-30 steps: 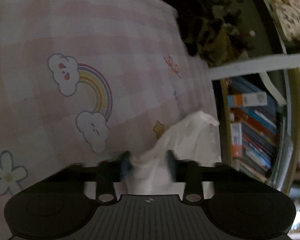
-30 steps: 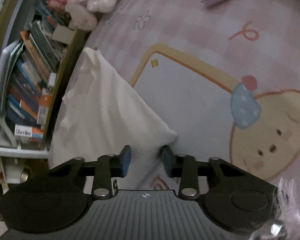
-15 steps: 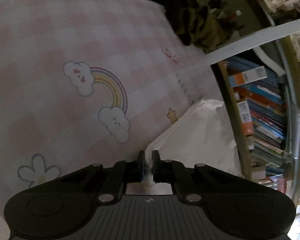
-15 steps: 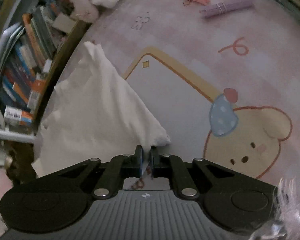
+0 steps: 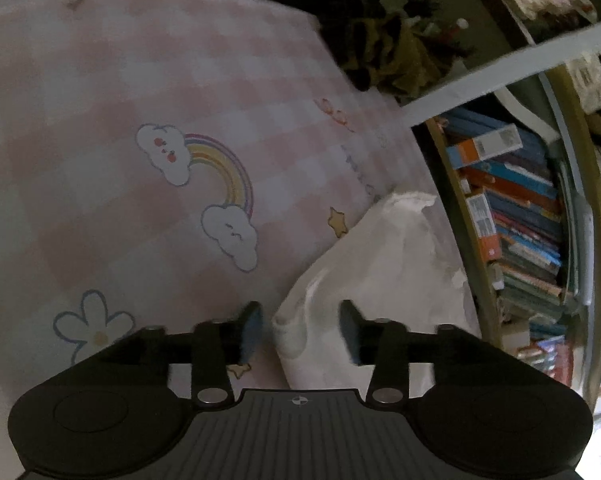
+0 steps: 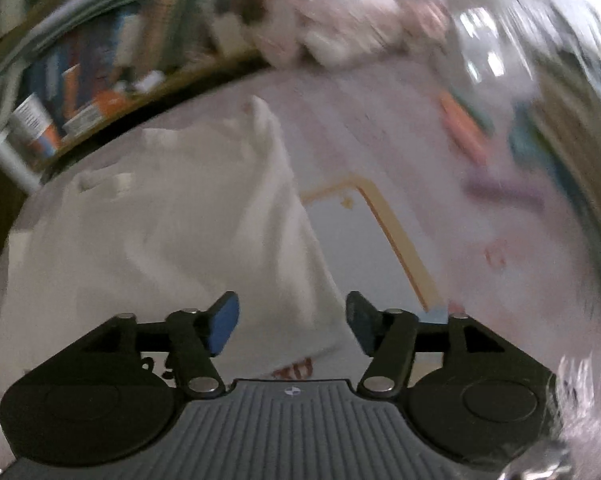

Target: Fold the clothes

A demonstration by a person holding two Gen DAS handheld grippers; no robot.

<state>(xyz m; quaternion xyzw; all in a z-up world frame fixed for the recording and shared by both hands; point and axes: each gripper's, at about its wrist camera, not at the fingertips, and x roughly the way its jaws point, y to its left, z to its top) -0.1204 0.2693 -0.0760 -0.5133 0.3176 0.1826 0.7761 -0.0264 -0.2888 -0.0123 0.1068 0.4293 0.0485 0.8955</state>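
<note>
A white garment point(image 5: 384, 276) is seen spread on a pink checked bedsheet point(image 5: 140, 200), beside a bookshelf point(image 5: 512, 216). Its near corner is placed between the spread fingers of the left gripper point(image 5: 300, 324), which is wide open and grips nothing. In the blurred right view, the garment point(image 6: 172, 240) is framed by the right gripper point(image 6: 292, 320), likewise opened wide with nothing clasped.

The right wrist view is smeared with motion blur: the bookshelf point(image 6: 80, 80) at upper left and the plush heap point(image 6: 332, 12) at top centre lose all detail. The white garment point(image 6: 160, 240) runs under the right hand-held gripper point(image 6: 292, 320), its near edge hidden. Book titles point(image 5: 512, 216) at the left view's right are unreadable.
</note>
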